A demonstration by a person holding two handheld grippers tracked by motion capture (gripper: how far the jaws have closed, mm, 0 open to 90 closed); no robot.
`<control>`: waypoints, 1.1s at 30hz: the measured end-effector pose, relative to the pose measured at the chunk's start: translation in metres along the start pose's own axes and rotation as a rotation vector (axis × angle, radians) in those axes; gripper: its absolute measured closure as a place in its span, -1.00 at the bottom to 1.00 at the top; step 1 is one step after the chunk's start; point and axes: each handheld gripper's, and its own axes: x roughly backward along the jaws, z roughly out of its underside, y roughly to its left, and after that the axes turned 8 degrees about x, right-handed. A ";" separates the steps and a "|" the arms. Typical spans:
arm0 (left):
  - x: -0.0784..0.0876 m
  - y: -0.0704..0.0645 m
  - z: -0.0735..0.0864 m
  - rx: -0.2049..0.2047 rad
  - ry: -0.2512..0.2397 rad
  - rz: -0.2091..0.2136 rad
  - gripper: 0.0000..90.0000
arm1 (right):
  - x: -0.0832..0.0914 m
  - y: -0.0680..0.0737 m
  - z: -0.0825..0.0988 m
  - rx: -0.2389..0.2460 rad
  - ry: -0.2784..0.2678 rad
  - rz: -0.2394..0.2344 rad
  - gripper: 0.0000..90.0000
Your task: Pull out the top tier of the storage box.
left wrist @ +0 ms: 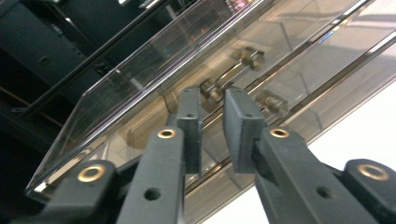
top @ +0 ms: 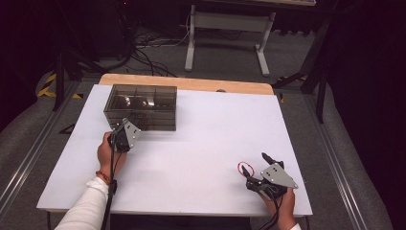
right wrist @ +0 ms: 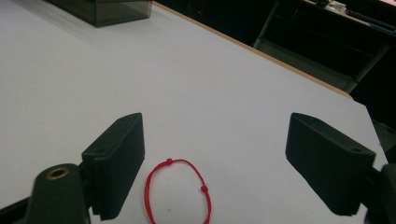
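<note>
Both of your hands stayed low: your left gripper (left wrist: 212,128), tilted up at the smoked drawer box (top: 141,106), had jaws nearly together at its handle (left wrist: 229,77); your right gripper (right wrist: 215,154) spread wide around the red string loop (right wrist: 176,193).

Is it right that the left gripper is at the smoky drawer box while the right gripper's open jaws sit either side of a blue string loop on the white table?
Not quite: the string loop is red, not blue, as the right gripper view shows. The rest stands: left gripper at the smoky drawer box, right gripper open on the white table.
</note>
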 end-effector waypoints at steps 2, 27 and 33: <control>0.000 -0.002 0.000 -0.024 -0.002 -0.019 0.76 | 0.000 0.001 0.000 0.008 0.001 -0.002 -0.54; 0.012 -0.004 0.003 -0.003 -0.007 -0.001 0.77 | 0.001 0.004 -0.003 0.018 -0.020 -0.031 -0.53; 0.014 -0.004 0.003 0.006 -0.003 0.006 0.76 | 0.001 0.003 -0.003 0.012 -0.019 -0.038 -0.53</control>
